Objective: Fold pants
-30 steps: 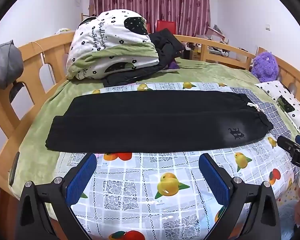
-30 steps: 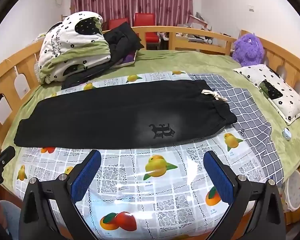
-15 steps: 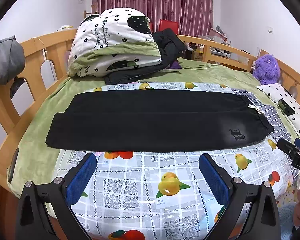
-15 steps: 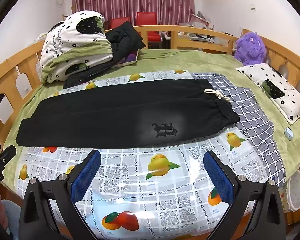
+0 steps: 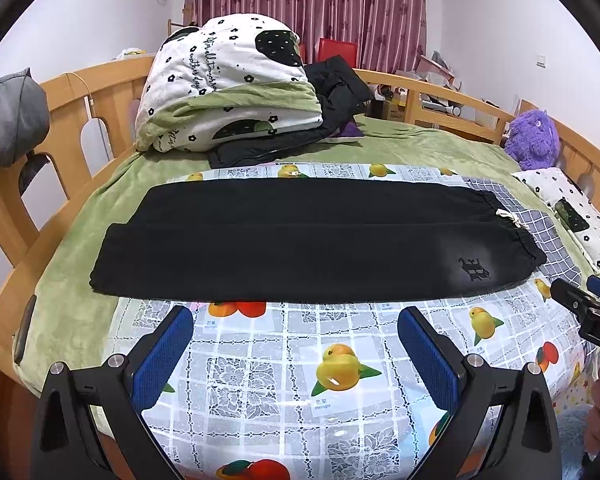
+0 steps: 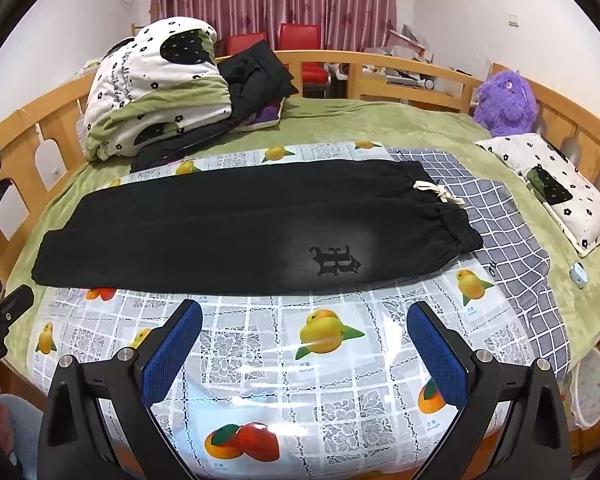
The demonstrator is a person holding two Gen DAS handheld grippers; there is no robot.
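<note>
Black pants (image 5: 300, 240) lie flat across the bed, folded lengthwise, cuffs at the left and the elastic waistband with a white drawstring (image 5: 508, 218) at the right. They also show in the right wrist view (image 6: 240, 224), with an embroidered logo (image 6: 334, 260) near the waist. My left gripper (image 5: 294, 336) is open and empty, above the fruit-print cloth just short of the pants' near edge. My right gripper (image 6: 304, 330) is open and empty, also short of the near edge. The right gripper's tip shows at the right edge of the left wrist view (image 5: 580, 306).
A fruit-print plastic cloth (image 5: 300, 384) and a grey checked cloth (image 6: 504, 220) cover the green bedspread. A folded quilt (image 5: 224, 84) and dark jacket (image 5: 332, 92) lie at the back. A purple plush toy (image 6: 504, 102), a small pillow (image 6: 556, 188) and wooden bed rails (image 5: 80, 120) surround.
Both grippers have drawn back and risen slightly, so the pants sit a little further off. The pants have not moved and both grippers stay open.
</note>
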